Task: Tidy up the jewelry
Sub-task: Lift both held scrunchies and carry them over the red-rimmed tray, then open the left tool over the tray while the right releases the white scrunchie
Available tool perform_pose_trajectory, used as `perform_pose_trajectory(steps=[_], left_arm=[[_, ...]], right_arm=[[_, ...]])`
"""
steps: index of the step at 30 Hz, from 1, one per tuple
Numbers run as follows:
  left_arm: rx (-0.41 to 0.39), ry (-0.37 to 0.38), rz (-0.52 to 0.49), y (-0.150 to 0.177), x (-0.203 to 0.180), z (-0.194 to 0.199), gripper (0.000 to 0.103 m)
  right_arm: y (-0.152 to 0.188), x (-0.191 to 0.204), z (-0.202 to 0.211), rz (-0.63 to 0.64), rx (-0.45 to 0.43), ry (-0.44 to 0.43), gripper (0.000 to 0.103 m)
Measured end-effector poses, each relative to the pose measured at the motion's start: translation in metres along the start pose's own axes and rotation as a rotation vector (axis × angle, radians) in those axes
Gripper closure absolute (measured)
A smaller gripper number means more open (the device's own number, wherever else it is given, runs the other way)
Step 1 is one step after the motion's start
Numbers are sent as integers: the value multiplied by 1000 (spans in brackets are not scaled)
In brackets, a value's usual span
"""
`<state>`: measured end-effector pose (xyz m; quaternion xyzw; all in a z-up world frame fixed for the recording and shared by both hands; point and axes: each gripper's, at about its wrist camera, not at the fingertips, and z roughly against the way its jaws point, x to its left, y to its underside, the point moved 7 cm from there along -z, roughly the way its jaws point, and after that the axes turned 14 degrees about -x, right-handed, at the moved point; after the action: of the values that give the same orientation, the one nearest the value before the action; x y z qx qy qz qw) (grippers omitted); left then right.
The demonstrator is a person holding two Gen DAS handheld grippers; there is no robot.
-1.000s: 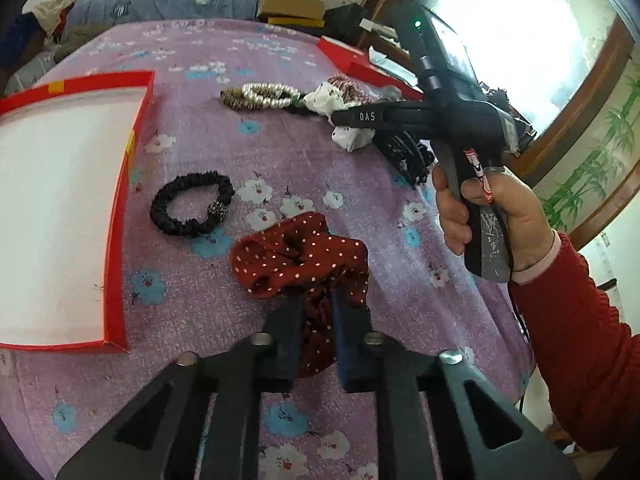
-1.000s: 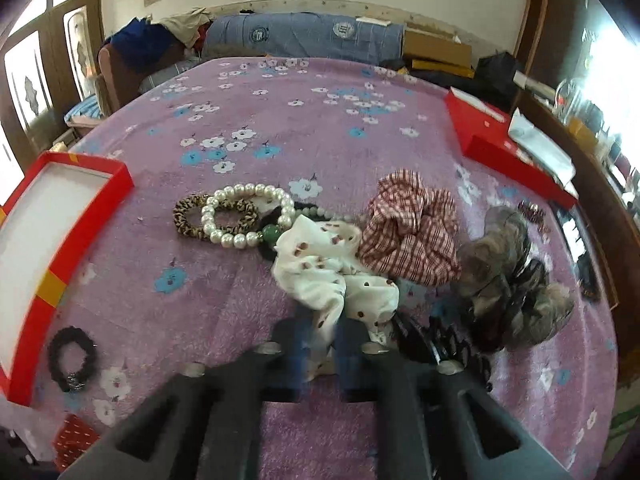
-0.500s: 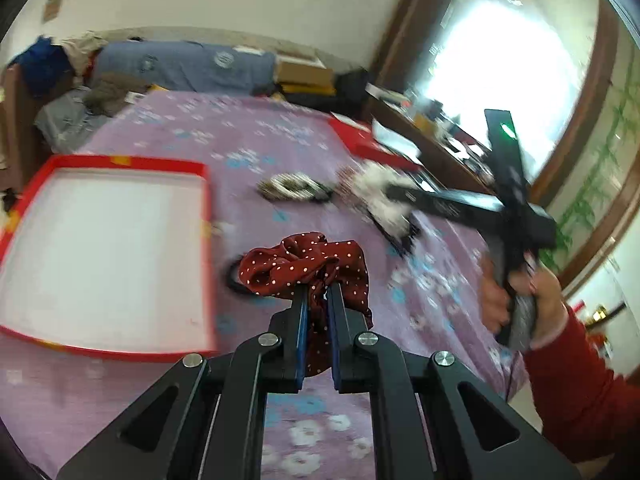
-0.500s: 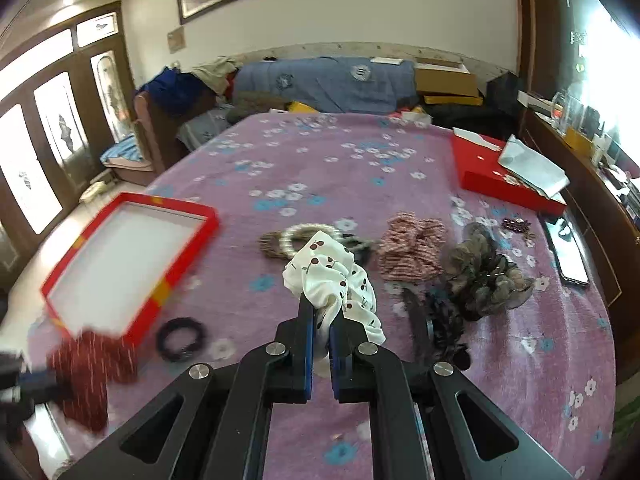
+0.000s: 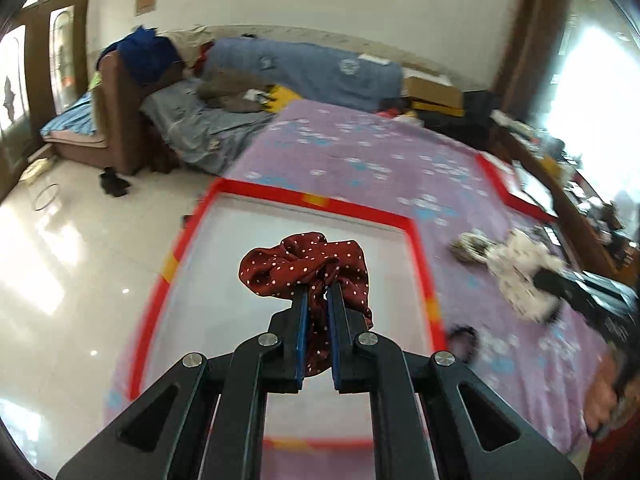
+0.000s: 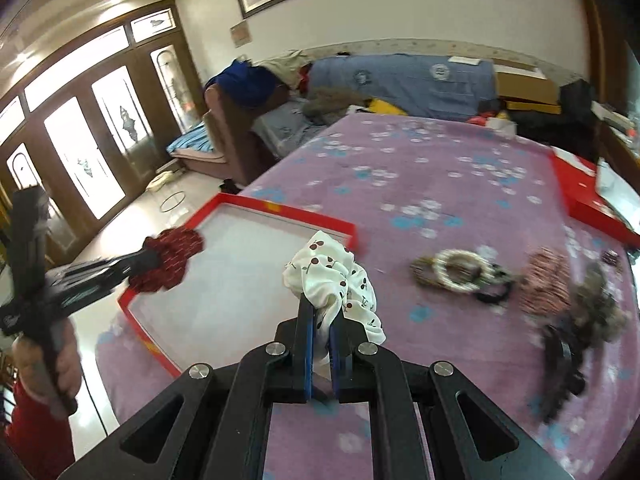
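Note:
My left gripper (image 5: pixel 318 292) is shut on a dark red polka-dot scrunchie (image 5: pixel 304 264) and holds it in the air over the white inside of a red-rimmed tray (image 5: pixel 420 256). My right gripper (image 6: pixel 320 312) is shut on a white cherry-print scrunchie (image 6: pixel 332 276) and holds it above the purple flowered cloth, just right of the tray (image 6: pixel 280 212). The left gripper with the red scrunchie (image 6: pixel 172 256) also shows in the right wrist view, over the tray's left side. The white scrunchie (image 5: pixel 520 272) shows blurred in the left wrist view.
A pearl bracelet (image 6: pixel 460 270), a leopard hair tie, a plaid scrunchie (image 6: pixel 544 284), grey fluffy pieces (image 6: pixel 596 308) and black clips lie on the cloth at the right. A black hair tie (image 5: pixel 464 338) lies by the tray's right rim. A red box lid (image 6: pixel 588 196) sits far right.
Both grippers lifted their scrunchies off the cloth and swung left. The red scrunchie now hangs over the tray; the white one has come up close to the tray's right rim.

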<state>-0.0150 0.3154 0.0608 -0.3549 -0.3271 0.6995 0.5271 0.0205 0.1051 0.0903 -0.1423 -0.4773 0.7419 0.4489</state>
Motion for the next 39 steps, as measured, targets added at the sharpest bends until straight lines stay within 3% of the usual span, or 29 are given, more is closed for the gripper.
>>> perform_pose_trajectory(steps=[3,9,17,19,21,23,25,26,27,29,39], left_arm=[[25,-39,14,-12,23,-25,94],[94,-82,61,-23,56,-90,94],[112,-118,90,-29,80,-123,93],[104,-119,105,-30,81,-125,86],[101,-115,124,-30,83,-125,72],[92,-109,143,-30,85,-123,67],[85,-102,150,-31,84,-120,66],[79,-96,156,-31,84,-115,64],[72,-92,162,-32,84,-111,59],[54,-86,173,-35,83,-100,53],[-37,-68,199,-40,63,-25,48]], right_arm=[[-5,20,-32,9,32,-18,95],[-6,43,-96,125,84,45,95],[1,38,-154,150,156,88,95],[5,38,-161,142,170,89,95],[8,39,-167,138,180,84,95],[12,39,-170,137,187,79,95],[13,40,-170,141,184,81,87],[12,40,-170,137,182,81,71],[10,40,-168,128,175,73,48],[3,40,-160,106,138,62,30],[-18,27,-91,82,27,61,30]])
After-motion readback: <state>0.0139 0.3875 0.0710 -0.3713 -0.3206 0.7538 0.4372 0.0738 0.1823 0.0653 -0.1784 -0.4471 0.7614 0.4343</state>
